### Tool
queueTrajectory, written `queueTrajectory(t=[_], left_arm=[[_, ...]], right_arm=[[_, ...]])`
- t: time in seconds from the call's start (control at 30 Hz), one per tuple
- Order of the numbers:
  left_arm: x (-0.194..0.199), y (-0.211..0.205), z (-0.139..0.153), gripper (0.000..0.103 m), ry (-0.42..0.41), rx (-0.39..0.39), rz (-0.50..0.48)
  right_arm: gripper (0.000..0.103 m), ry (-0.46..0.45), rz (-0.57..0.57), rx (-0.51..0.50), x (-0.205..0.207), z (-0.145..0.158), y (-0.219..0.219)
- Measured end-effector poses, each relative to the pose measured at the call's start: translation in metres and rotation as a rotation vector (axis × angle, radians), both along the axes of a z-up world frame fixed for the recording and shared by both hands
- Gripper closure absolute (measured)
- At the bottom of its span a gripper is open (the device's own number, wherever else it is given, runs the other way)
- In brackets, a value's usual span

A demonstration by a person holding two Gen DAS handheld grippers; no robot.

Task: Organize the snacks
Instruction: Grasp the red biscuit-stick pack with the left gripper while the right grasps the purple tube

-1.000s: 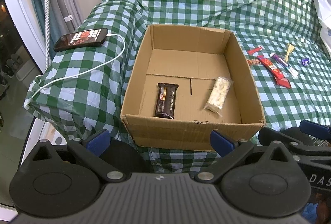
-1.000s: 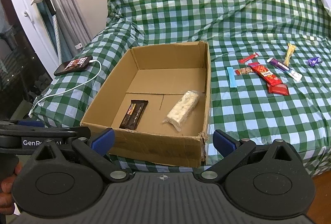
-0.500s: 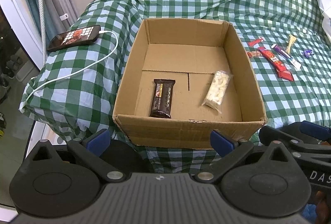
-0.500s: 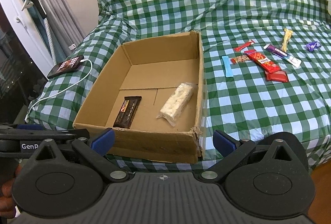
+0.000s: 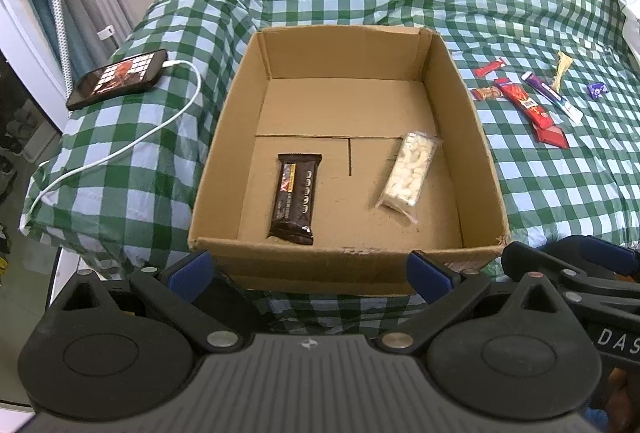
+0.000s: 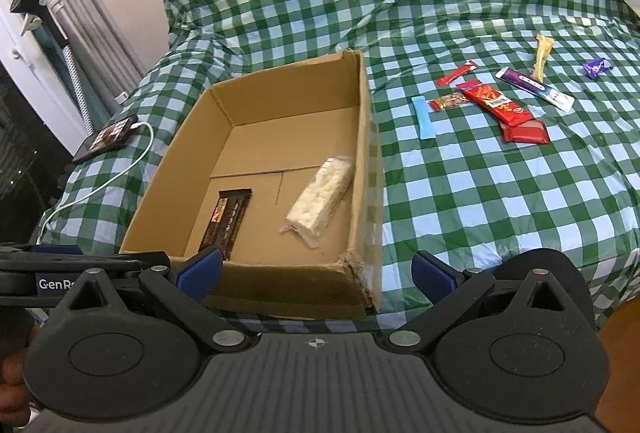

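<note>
Both grippers hang empty at the near edge of the bed: left gripper (image 5: 308, 273) and right gripper (image 6: 318, 271) each have blue fingers spread wide, pinching nothing.

Cardboard box (image 5: 344, 261) sits open on the green checked cover (image 6: 460, 201). Inside, on the near half of the floor, 2 snacks: dark chocolate bar (image 5: 295, 197) to the left, clear bag of white pieces (image 5: 409, 175) to the right, apart from each other.

Right of the box, well apart from it, about 8 loose snacks lie in a cluster: blue stick (image 6: 423, 117) nearest the box, small orange wrapper (image 6: 450, 101), thin red stick (image 6: 456, 73), long red wrapper (image 6: 496, 104) overlapping a flat red packet (image 6: 524, 133), purple-white bar (image 6: 534, 88), yellow stick (image 6: 541, 57), purple candy (image 6: 597, 67) far right.

Left of the box: phone (image 5: 117, 79) with white cable (image 5: 132, 149).

Risks, judged:
- Thin flat wrappers on soft cover; fingers may bunch the fabric or slip off.
- Overlapping red pair may come up together or 1 drops.
- Box's near right corner (image 6: 362, 273) looks torn, so a knock could shift the box.
- Far candy needs a long reach.
</note>
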State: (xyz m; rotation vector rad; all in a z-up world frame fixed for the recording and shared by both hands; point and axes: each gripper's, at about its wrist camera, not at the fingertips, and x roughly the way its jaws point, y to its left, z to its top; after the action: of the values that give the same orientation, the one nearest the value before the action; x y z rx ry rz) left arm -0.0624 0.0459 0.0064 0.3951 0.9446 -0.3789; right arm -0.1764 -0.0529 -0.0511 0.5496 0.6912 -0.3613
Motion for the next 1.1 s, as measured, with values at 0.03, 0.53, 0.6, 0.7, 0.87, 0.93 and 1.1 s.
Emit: queueTrajectory(t=[0.03, 0.53, 0.6, 0.7, 0.87, 0.93, 1.1], left_arm=[[0.001, -0.003, 0.000, 0.000, 0.003, 0.000, -0.003], [0.019, -0.107, 0.004, 0.000, 0.037, -0.008, -0.143], [0.022, -0.130, 0.004, 0.000, 0.047, -0.011, -0.167], [0.030, -0.171, 0.001, 0.000, 0.064, -0.020, -0.198], [0.052, -0.248, -0.019, 0.000, 0.136, -0.028, -0.227], [0.065, -0.278, -0.031, 0.000, 0.161, -0.027, -0.215], [0.112, -0.353, -0.080, 0.000, 0.228, -0.024, -0.137]], right_arm=[[0.003, 0.001, -0.003, 0.003, 0.000, 0.000, -0.003], [0.003, 0.014, -0.165, -0.039, -0.012, -0.002, -0.099], [0.003, 0.028, -0.204, -0.056, -0.017, -0.005, -0.121], [0.003, 0.053, -0.260, -0.100, -0.023, -0.013, -0.157], [0.003, 0.092, -0.309, -0.164, -0.024, -0.029, -0.222], [0.003, 0.101, -0.314, -0.198, -0.018, -0.036, -0.250], [0.003, 0.138, -0.283, -0.272, 0.016, -0.063, -0.327]])
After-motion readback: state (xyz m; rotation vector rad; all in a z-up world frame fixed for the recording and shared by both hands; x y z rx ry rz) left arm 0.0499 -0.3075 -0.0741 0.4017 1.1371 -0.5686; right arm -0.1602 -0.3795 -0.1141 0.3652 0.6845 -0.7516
